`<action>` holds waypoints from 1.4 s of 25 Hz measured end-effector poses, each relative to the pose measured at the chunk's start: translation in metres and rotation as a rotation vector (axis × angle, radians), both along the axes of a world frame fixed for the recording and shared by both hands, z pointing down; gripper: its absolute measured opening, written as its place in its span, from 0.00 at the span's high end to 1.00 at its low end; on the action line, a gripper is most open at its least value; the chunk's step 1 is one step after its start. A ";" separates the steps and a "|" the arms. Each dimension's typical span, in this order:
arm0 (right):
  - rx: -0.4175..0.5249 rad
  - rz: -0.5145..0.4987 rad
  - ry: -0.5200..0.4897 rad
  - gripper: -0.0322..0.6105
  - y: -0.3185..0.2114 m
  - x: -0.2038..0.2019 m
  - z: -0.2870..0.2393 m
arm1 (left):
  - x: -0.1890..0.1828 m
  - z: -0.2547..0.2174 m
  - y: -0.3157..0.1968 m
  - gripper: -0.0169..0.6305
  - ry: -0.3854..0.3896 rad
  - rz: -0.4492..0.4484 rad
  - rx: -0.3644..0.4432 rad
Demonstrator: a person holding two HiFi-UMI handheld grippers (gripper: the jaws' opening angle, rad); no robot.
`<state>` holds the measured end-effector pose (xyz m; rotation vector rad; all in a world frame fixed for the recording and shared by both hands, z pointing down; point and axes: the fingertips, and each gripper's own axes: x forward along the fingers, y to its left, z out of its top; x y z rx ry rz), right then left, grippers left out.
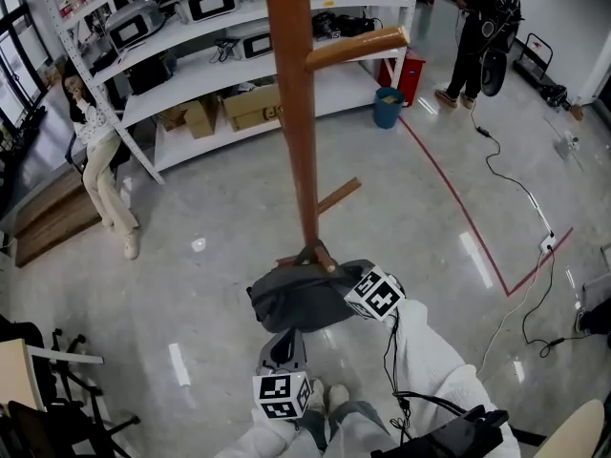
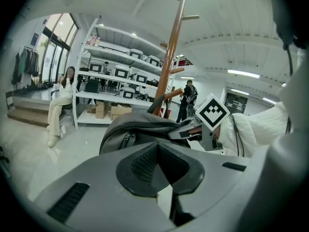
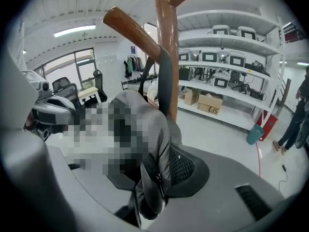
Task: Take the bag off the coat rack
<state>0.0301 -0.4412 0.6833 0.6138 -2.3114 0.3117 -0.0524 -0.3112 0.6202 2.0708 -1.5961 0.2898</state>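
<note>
A grey bag [image 1: 298, 301] hangs by its dark strap [image 3: 164, 83] from a low peg [image 3: 129, 29] of the brown wooden coat rack [image 1: 294, 93]. My right gripper [image 3: 157, 174] is shut on a fold of the bag's mesh fabric [image 3: 157, 139]; from the head view it [image 1: 346, 289] sits at the bag's right side. My left gripper [image 1: 284, 349] hangs just below the bag, apart from it. Its pads [image 2: 145, 162] meet with nothing between them. From the left gripper view the bag [image 2: 137, 127] bulges ahead, with the right gripper [image 2: 190, 129] on its top right.
White shelving [image 1: 220, 60] with boxes and devices stands behind the rack. One person sits at the left [image 1: 95, 156] and another stands at the back right [image 1: 482, 27]. A blue bin [image 1: 388, 106], floor cables [image 1: 520, 189] and a black chair [image 1: 57, 389] are around.
</note>
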 end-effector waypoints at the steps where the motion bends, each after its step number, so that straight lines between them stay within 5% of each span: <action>1: 0.000 0.013 -0.004 0.78 0.000 0.000 0.000 | 0.001 -0.001 -0.002 0.97 0.002 0.003 0.002; 8: -0.048 0.119 -0.027 0.78 0.008 -0.003 0.003 | 0.011 -0.002 -0.004 0.97 0.012 0.020 0.021; 27: 0.146 0.245 -0.089 0.82 0.021 0.005 -0.033 | 0.012 -0.010 0.001 0.97 0.014 0.025 0.045; 35: 0.158 0.254 -0.115 0.82 0.027 0.014 -0.065 | 0.029 -0.019 0.001 0.97 0.040 0.046 0.064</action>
